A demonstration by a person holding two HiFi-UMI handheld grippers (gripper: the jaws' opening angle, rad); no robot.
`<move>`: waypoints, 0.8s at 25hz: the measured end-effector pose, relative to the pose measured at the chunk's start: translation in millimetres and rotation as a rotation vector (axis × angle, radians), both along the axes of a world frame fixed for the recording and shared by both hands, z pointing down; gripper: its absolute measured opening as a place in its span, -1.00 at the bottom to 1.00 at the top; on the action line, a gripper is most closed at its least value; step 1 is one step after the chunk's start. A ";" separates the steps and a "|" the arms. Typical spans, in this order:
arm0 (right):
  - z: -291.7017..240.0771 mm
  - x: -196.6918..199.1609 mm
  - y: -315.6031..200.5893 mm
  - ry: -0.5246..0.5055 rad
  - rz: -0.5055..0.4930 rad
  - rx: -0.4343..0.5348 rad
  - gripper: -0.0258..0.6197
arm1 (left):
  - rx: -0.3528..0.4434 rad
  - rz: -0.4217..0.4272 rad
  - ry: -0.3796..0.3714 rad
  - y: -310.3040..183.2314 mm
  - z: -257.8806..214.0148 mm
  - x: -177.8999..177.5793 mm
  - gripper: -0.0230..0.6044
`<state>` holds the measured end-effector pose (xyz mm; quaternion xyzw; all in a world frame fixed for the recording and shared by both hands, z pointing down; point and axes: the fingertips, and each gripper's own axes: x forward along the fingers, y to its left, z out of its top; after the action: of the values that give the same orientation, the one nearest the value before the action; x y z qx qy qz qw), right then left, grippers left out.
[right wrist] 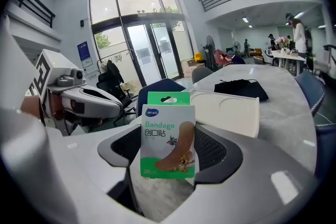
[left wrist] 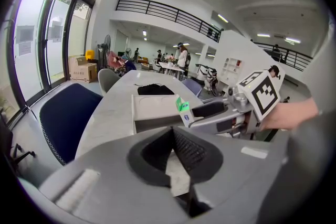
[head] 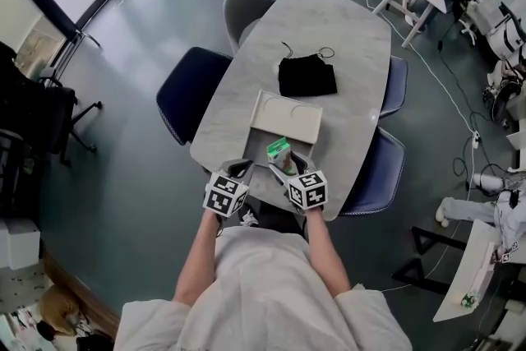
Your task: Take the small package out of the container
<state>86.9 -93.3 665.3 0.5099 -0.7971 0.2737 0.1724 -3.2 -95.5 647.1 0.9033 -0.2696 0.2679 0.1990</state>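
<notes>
A small green and white bandage package (head: 279,152) is held upright above the near table edge, with my right gripper (head: 282,166) shut on its lower part. In the right gripper view the package (right wrist: 168,136) fills the gap between the black pads (right wrist: 212,152). Just beyond it lies the shallow beige container (head: 288,121), which looks bare inside. My left gripper (head: 239,168) hovers beside the right one, its jaws shut on nothing (left wrist: 172,134). From the left gripper view I see the package (left wrist: 184,110) in the right gripper (left wrist: 226,113), in front of the container (left wrist: 152,108).
A black cloth pouch (head: 306,76) lies on the marble table (head: 337,29) beyond the container. A dark blue chair (head: 191,90) stands at the left, a grey chair (head: 245,6) at the far end, and blue chairs (head: 376,173) at the right. People and desks are far off.
</notes>
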 end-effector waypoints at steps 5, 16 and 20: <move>0.6 -4.6 2.2 -0.018 0.012 0.002 0.03 | -0.008 -0.006 -0.004 0.1 1.9 -3.5 -0.76; -5.6 -7.5 1.9 -0.044 0.022 0.018 0.03 | -0.016 -0.008 0.002 -0.5 2.4 -3.7 -0.76; -4.5 -7.6 2.2 -0.061 0.031 0.009 0.03 | -0.016 -0.007 0.002 -2.1 2.1 -4.3 -0.76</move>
<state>79.4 -91.1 660.8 0.5144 -0.7953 0.2880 0.1416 -7.5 -97.6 649.1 0.9010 -0.2706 0.2683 0.2076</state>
